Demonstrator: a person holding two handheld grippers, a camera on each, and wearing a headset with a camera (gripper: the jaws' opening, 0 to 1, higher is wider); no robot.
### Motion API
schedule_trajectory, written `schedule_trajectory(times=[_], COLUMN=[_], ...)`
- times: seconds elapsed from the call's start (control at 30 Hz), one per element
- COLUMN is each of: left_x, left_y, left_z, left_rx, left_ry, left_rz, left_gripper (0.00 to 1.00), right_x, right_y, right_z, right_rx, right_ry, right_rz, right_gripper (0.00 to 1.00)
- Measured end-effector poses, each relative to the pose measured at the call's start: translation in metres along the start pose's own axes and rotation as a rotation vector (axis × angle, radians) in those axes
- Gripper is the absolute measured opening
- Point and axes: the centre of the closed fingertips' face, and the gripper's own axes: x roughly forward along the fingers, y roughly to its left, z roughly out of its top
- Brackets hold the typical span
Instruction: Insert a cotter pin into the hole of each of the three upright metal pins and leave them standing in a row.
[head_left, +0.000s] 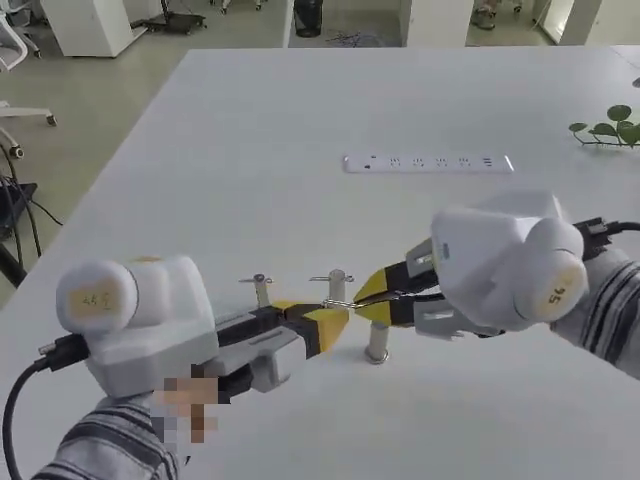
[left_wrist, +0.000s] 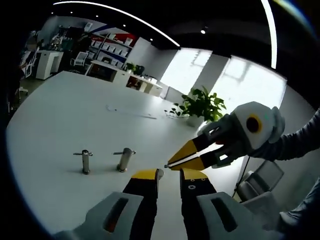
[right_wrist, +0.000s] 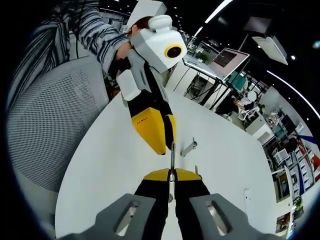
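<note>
Cotter pin (right_wrist: 172, 156): thin wire, clamped between the fully closed jaws of the right gripper (right_wrist: 171, 175) and projecting past the tips, held above the table (head_left: 250, 150).

Upright metal pins, three, all standing on the table. Left rear pin (head_left: 262, 290) and right rear pin (head_left: 337, 283) each carry a crosswise wire near the top. Front pin (head_left: 377, 342) stands just beside the right gripper's tips, its top hidden behind them.

Left gripper (head_left: 325, 320): jaws slightly parted, nothing between them, tips near the held wire.

Power strip (head_left: 428, 163) and leafy sprig (head_left: 608, 128): well apart, far side.
</note>
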Motion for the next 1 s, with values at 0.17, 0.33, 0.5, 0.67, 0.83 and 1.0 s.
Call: schedule_trajectory(times=[0.17, 0.33, 0.5, 0.67, 0.83, 1.0], left_x=[0.0011, 0.0022, 0.0037, 0.0047, 0.0053, 0.0056], left_y=[-0.0020, -0.0027, -0.0009, -0.0005, -0.0010, -0.0005], left_z=[-0.0007, -0.0011, -0.0027, -0.0031, -0.0026, -0.0044], left_rx=[-0.012, -0.021, -0.037, -0.043, -0.047, -0.056], left_ry=[0.004, 0.007, 0.013, 0.019, 0.019, 0.024], left_rz=[-0.009, -0.013, -0.011, -0.014, -0.018, -0.018], left_gripper=[0.07, 0.03, 0.00, 0.00, 0.00, 0.00], right_x=[-0.0002, -0.0008, -0.0012, -0.0001, 0.0008, 0.0010], right_y=[0.0042, 0.0056, 0.0064, 0.0089, 0.0093, 0.0094], right_z=[0.0038, 0.0056, 0.0069, 0.0069, 0.0065, 0.0058], right_rx=[-0.012, -0.015, -0.017, -0.025, -0.025, -0.024], right_ry=[-0.009, -0.014, -0.018, -0.017, -0.015, -0.014], right_rz=[0.015, 0.024, 0.027, 0.039, 0.040, 0.040], right_gripper=[0.00, 0.00, 0.00, 0.00, 0.00, 0.00])
